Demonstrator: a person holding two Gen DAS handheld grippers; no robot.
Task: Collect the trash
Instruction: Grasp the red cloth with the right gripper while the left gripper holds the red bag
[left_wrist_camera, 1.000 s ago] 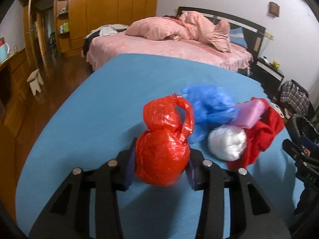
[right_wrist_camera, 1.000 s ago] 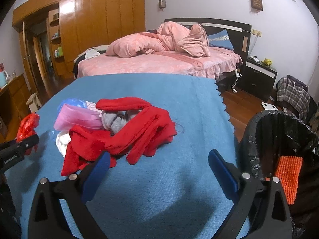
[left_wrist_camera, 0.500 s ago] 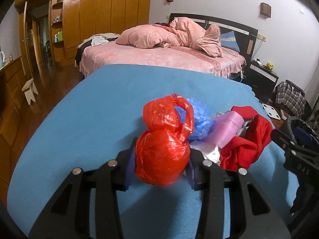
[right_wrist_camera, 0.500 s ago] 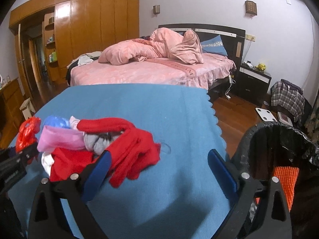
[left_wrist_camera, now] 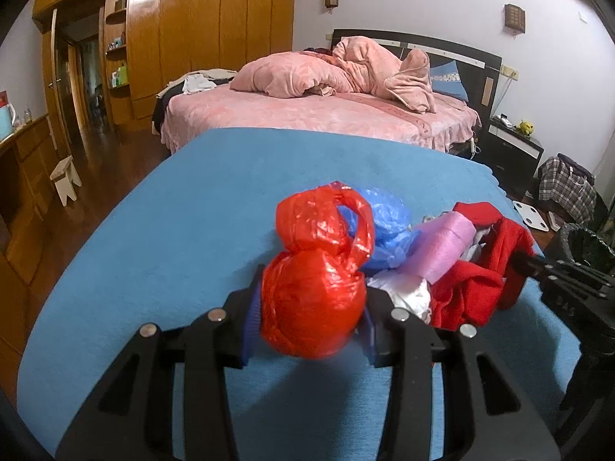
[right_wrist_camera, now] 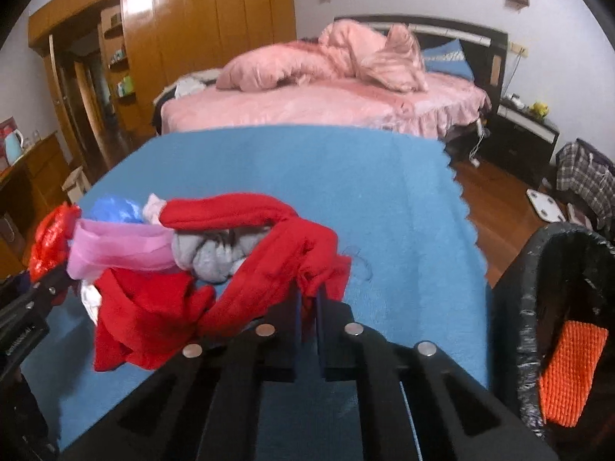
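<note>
My left gripper (left_wrist_camera: pixel 309 324) is shut on a crumpled red plastic bag (left_wrist_camera: pixel 313 288) and holds it above the blue tablecloth (left_wrist_camera: pixel 184 238). Behind it lie a blue plastic bag (left_wrist_camera: pixel 386 223), a pink roll (left_wrist_camera: pixel 446 247), a white wad (left_wrist_camera: pixel 403 294) and a red cloth (left_wrist_camera: pixel 476 284). My right gripper (right_wrist_camera: pixel 306 305) is shut on the edge of the red cloth (right_wrist_camera: pixel 265 272), which drapes over a grey sock bundle (right_wrist_camera: pixel 215 253) and the pink roll (right_wrist_camera: pixel 119 247). A black-lined trash bin (right_wrist_camera: pixel 557 307) stands at the right, off the table.
The blue table's scalloped right edge (right_wrist_camera: pixel 467 215) drops to a wooden floor. An orange knitted item (right_wrist_camera: pixel 569 372) sits in the bin. A pink bed (left_wrist_camera: pixel 319 111), a dark nightstand (left_wrist_camera: pixel 511 146) and wooden wardrobes (left_wrist_camera: pixel 184 38) stand behind.
My right gripper has moved left to the pile and shut on the red cloth. My left gripper still holds the red bag and has shifted nearer the pile.
</note>
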